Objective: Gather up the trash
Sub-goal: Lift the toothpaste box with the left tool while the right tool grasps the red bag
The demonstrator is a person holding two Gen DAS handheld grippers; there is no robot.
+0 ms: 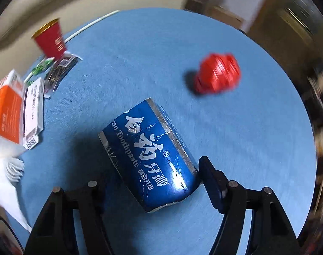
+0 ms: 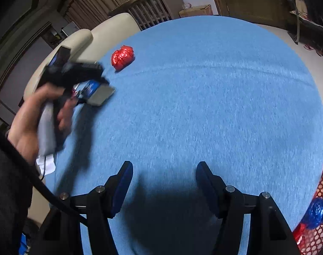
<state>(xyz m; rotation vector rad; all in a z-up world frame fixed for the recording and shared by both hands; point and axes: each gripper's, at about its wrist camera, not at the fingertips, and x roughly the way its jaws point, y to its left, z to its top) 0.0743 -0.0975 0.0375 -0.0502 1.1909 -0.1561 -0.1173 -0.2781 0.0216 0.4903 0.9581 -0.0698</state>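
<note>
The left claw straddles a blue toothpaste box lying on the blue desk; whether its fingers press the box cannot be told. A crumpled red wrapper lies nearby. The right claw hangs apart, empty, over bare desk.

1. The blue toothpaste box carries the English word "Toothpaste" in white, preceded by the cut-off letters "ao".
2. The same box shows large white Chinese characters, a small ® mark beside them, and a smaller line of Chinese characters.
3. The white carton bears a barcode and dark print too small to read.
4. The red cup has blurred, unreadable lettering.
</note>
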